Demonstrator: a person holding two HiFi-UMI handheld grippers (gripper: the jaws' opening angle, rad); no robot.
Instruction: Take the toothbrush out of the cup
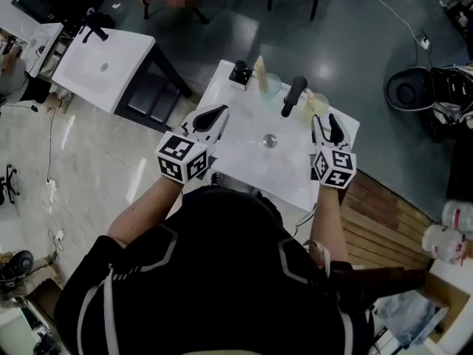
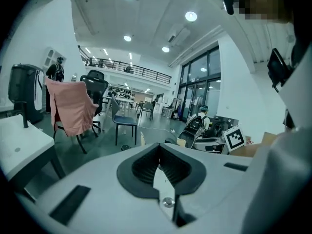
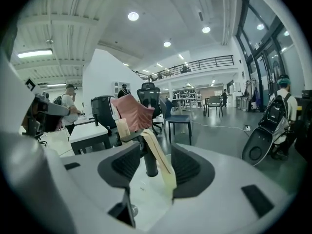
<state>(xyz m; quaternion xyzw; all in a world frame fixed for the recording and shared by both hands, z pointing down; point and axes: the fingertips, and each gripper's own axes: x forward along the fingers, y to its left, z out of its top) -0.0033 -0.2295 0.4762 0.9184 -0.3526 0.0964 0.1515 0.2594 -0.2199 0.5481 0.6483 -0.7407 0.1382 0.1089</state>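
Note:
On the white basin top (image 1: 244, 161) a clear cup (image 1: 320, 106) holds a cream toothbrush (image 1: 310, 95), just right of the black tap (image 1: 293, 96). My right gripper (image 1: 324, 121) is right behind this cup, jaws open. In the right gripper view the toothbrush (image 3: 157, 154) leans between the open jaws of the right gripper (image 3: 158, 172), close to the right pad, with the tap (image 3: 148, 156) behind it. A second cup (image 1: 270, 86) with a cream brush (image 1: 260, 72) stands left of the tap. My left gripper (image 1: 219, 112) is shut and empty over the basin's left part; its closed pads (image 2: 159, 162) hold nothing.
A small black object (image 1: 239, 73) sits at the basin's far left corner, and a drain (image 1: 270, 140) is in the middle. A second white table (image 1: 103, 69) stands to the left. Chairs (image 2: 122, 118) and a person with a backpack (image 3: 279, 108) are further off.

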